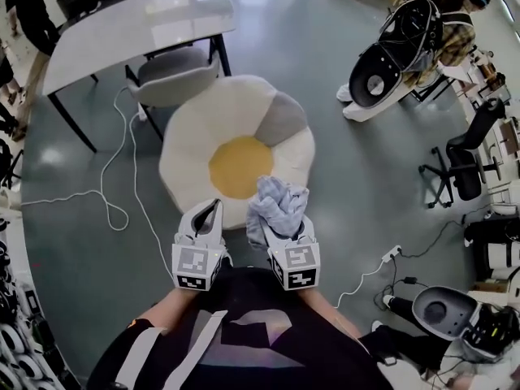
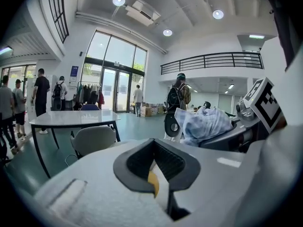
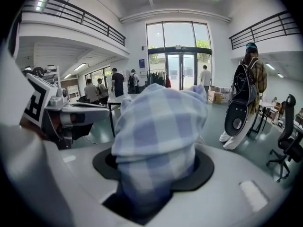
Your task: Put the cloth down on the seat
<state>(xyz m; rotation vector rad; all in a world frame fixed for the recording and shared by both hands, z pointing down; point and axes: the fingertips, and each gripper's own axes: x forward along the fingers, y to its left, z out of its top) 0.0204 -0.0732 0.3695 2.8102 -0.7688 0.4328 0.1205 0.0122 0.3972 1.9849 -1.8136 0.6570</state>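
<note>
A crumpled blue-and-white checked cloth [image 1: 279,204] is bunched up in my right gripper [image 1: 282,223], which is shut on it just above the near edge of the seat. The seat [image 1: 236,120] is a round, white, flower-shaped cushion on the floor with a yellow centre [image 1: 240,166] and one grey petal. In the right gripper view the cloth [image 3: 158,126] fills the jaws and hides them. My left gripper [image 1: 210,214] hovers beside it at the seat's near rim, shut and empty. From the left gripper view the cloth [image 2: 203,124] shows at the right.
A grey chair [image 1: 175,75] and a white table [image 1: 138,23] stand just beyond the seat. A white cable [image 1: 122,177] runs over the floor at the left. A person with a backpack [image 1: 406,47] stands at the far right, near a black office chair [image 1: 463,161].
</note>
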